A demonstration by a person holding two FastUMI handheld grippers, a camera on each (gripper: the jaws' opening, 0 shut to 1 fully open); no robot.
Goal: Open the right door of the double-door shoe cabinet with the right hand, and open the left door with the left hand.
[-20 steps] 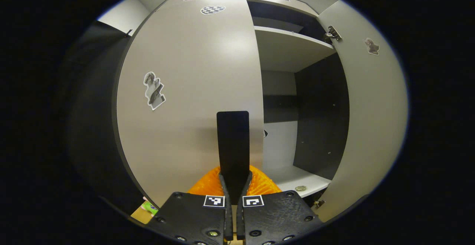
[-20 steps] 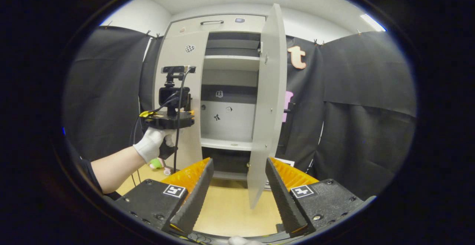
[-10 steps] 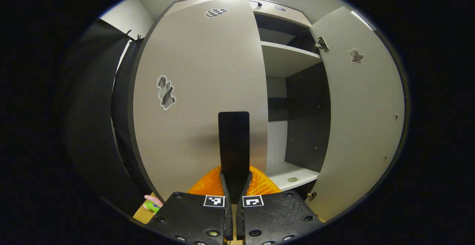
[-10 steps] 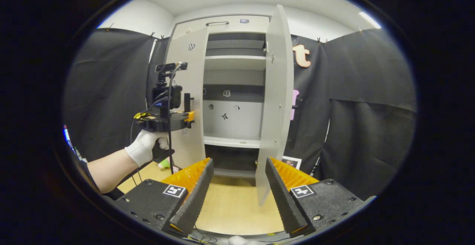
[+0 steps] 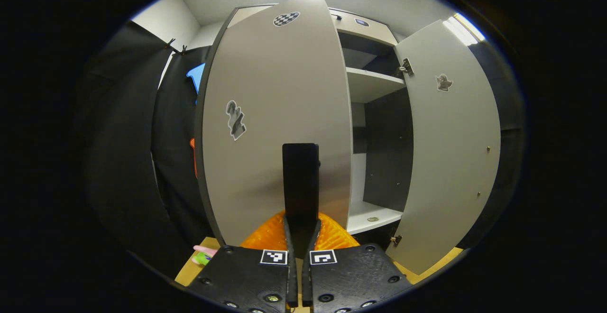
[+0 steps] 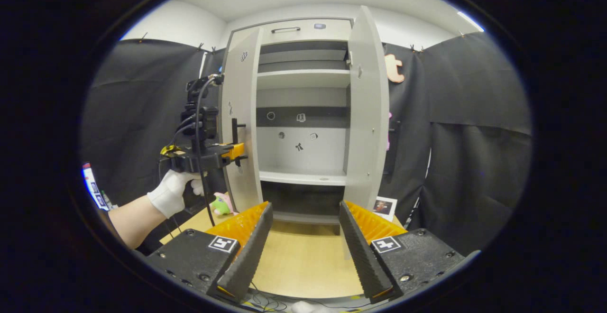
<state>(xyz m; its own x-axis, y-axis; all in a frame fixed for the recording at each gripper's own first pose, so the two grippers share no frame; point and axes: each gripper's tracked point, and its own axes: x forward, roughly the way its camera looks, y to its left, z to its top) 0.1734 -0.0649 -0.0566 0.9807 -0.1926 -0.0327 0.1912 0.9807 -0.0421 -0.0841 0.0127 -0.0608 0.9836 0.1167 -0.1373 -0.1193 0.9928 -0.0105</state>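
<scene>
We hold the left tongs [image 5: 299, 237] clamped on the left door's [image 5: 275, 114] stiff upright handle [image 5: 300, 180], a light hinged panel, while the right tongs [image 6: 303, 237] gape wide and empty.

You have no words, brand names or numbers to read on anything here. The stickers on the left door [image 5: 235, 120] and the right door [image 5: 444, 82] are small pictures without lettering, and the patch near the left door's top is a plain checker pattern [image 5: 286, 18]. The square black-and-white marker tags [image 5: 273, 256] on your tongs' bodies are coded patterns, not text. The stickers inside the cabinet [image 6: 300, 117] are too small to make out.
</scene>
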